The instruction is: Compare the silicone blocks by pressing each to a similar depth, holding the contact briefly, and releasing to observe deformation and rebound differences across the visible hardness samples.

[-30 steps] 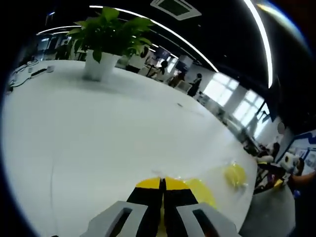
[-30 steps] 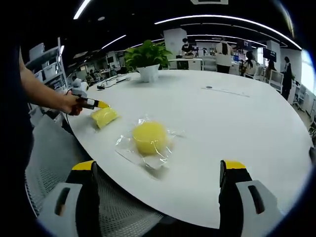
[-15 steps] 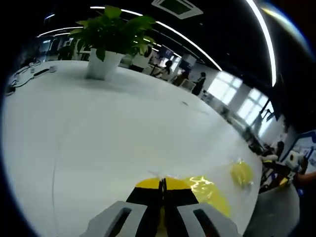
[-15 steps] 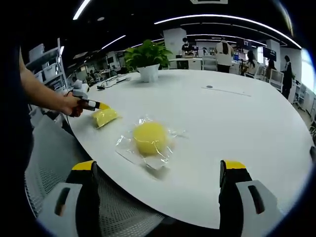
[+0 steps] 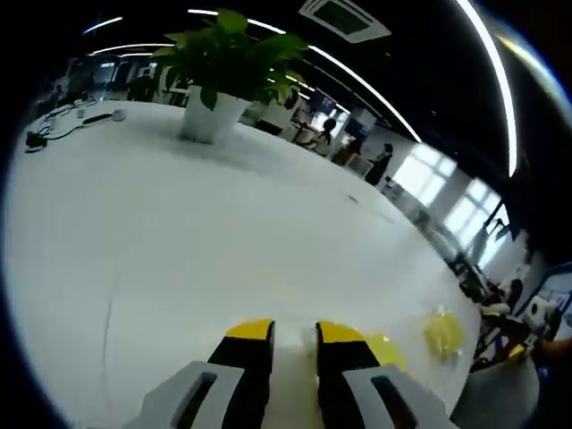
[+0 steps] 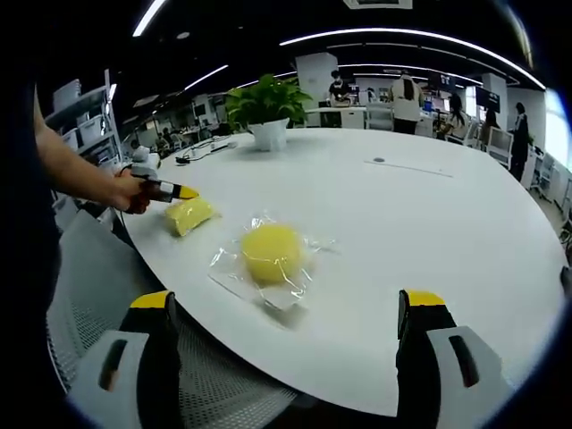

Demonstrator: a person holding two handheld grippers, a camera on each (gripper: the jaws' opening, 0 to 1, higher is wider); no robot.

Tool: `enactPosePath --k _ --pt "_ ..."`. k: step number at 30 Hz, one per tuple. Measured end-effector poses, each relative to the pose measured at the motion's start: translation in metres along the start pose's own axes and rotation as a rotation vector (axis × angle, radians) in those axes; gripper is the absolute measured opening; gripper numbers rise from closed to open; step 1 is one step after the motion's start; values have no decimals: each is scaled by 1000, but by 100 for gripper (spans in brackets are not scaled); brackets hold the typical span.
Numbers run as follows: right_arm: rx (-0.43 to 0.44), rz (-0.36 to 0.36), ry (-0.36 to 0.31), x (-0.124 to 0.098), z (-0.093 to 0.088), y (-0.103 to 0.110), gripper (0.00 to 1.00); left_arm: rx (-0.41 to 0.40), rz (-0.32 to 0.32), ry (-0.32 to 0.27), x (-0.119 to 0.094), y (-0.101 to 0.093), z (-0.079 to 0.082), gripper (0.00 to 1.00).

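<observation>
A round yellow silicone block (image 6: 271, 250) in a clear plastic bag lies on the white table (image 6: 429, 214), ahead of my right gripper (image 6: 292, 304), whose jaws stand wide open with nothing between them. Left of it rests a flatter yellow block (image 6: 190, 214). A hand holds my left gripper (image 6: 172, 189) just above that block's near end. In the left gripper view, my left gripper (image 5: 293, 332) is open by a narrow gap and holds nothing. The flatter block (image 5: 390, 350) peeks out beside the right jaw, and the round block (image 5: 444, 332) lies farther right.
A potted plant (image 6: 266, 112) stands far back on the table, seen also as the plant (image 5: 214, 85) ahead of the left gripper. Cables (image 5: 54, 125) lie at the far left. A mesh chair (image 6: 223, 384) sits below the table edge. People stand in the background.
My left gripper's jaws, shut before, have parted slightly, and it has lifted off the flatter yellow block. The right gripper has not moved.
</observation>
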State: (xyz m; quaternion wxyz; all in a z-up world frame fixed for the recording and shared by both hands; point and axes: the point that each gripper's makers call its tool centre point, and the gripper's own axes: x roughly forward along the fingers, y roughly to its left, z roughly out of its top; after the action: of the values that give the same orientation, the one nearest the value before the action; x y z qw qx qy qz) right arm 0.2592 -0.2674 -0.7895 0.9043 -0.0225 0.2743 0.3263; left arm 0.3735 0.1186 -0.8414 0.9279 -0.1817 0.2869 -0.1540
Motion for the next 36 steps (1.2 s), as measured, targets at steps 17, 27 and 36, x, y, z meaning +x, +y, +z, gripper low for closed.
enactPosePath --k 17,27,36 --pt "-14 13 -24 3 13 0 96 161 -79 -111 -25 -25 47 97" --pt "-8 20 -20 5 19 -2 96 257 -104 -140 -77 -40 64 100" --pt "12 18 -28 1 28 -10 96 365 -117 -114 -107 -60 46 100"
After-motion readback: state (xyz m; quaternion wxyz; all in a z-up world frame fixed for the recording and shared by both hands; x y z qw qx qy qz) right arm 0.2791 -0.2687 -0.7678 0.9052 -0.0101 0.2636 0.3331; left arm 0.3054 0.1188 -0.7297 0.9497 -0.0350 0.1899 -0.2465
